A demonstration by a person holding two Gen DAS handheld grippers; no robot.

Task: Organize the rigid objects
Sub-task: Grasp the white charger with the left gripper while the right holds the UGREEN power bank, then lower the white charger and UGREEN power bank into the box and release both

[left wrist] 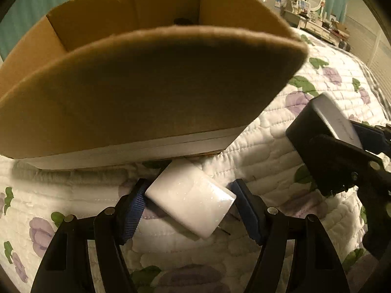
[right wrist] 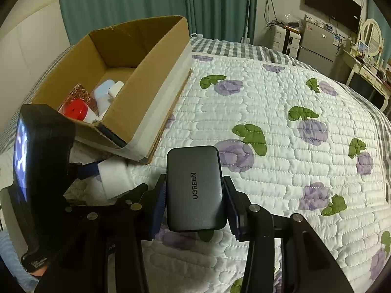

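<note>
Left hand-held gripper: clamped on white charger, low over the bed beside the cardboard box.
Right hand-held gripper: clamped on grey charger.
Handling: both look stiff, smooth, likely slippery; grip the flat sides.

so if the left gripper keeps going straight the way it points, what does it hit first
Most likely the near wall of the cardboard box, just beyond the white charger that the left gripper holds. Depth is hard to judge through the fisheye.
</note>
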